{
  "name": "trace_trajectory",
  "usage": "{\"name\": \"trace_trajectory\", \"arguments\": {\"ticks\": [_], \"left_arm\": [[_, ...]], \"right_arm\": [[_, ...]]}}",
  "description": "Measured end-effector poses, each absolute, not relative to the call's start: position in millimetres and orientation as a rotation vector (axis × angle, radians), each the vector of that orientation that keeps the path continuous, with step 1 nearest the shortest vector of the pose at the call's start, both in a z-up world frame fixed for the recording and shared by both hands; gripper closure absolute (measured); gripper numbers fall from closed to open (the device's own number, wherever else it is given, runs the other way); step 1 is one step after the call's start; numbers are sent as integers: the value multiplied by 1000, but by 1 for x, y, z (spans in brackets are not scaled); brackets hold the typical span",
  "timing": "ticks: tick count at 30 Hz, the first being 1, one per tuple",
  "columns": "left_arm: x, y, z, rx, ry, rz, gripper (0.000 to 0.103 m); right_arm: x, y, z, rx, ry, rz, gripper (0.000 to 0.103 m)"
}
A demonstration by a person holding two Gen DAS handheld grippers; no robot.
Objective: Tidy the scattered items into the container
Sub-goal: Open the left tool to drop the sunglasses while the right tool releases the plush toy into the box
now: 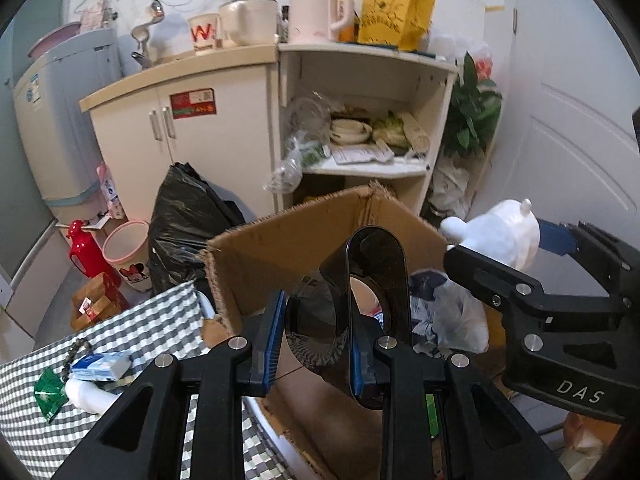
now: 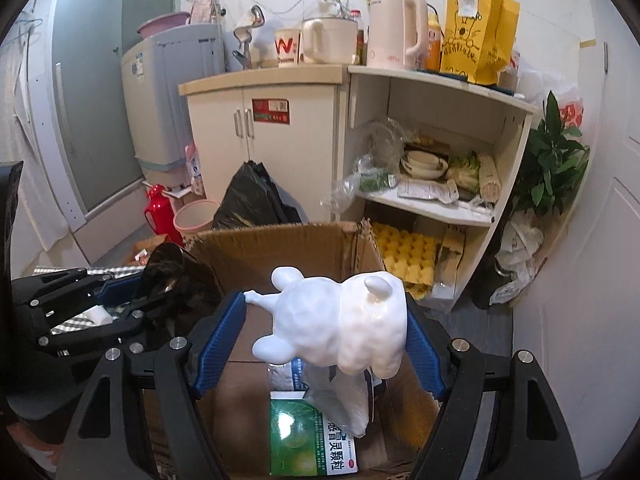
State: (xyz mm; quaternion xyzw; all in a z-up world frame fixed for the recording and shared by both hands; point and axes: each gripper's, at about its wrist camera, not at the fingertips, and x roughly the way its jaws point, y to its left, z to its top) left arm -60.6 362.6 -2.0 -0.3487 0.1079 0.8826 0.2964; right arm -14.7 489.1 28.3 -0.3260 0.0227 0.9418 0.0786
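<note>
Nearest to me, both tongs are loaded and poised over the cardboard box [image 2: 280, 252], which I'll take as the marker for everything else; the right gripper [image 2: 324, 340] has its blue pads spread fairly wide yet pressed against the flanks of a white animal figurine [image 2: 340, 320], held directly above the box's open mouth — presumably so it can simply be let go and drop in; the left gripper [image 1: 316, 344] is closed much narrower on a dark glossy oval object [image 1: 360, 304] that I can't identify, pinched across its thin body and hanging over the box's near-left edge, apparently waiting its turn. Down inside the box lie a green medicine carton [image 2: 308, 440] and a crumpled plastic bag [image 2: 340, 396], so the tidying looks well underway. To the box's left, on the checked tablecloth [image 1: 160, 320], a small blue-and-white packet [image 1: 102, 366], a green sachet [image 1: 50, 392] and a string of beads [image 1: 76, 350] have yet to be gathered. Beyond the box stand a black rubbish bag [image 1: 180, 224] and an open shelf unit [image 1: 368, 120].
</note>
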Motion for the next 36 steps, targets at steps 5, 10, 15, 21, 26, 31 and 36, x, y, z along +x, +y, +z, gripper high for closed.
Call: {"name": "trace_trajectory", "arguments": {"ticks": [5,10,15,21,26,31,36], "left_arm": [[-67,373,-21,-988,317,2309,76],[-72,380,-38,-1048,356,2267,76],[-74,384,-47,-1074,369,2246,76],[-73,388,-54,-1086,392,2229,76],[-72,389,-59,-1101,412,2220,76],[-72,391,-57,-1093,419,2221,71],[-69,388,-45,-1054,414,2233,51]], "right_arm": [[-23,495,11,-1043,77,2797,27],[-29,503,-6,-1111,106,2765,27],[-33,506,-15,-1149,112,2739,27],[-35,505,-21,-1167,119,2740,27],[-37,502,-26,-1184,121,2741,27],[-36,504,-23,-1174,131,2735,27],[-35,502,-17,-1154,145,2742,26]]}}
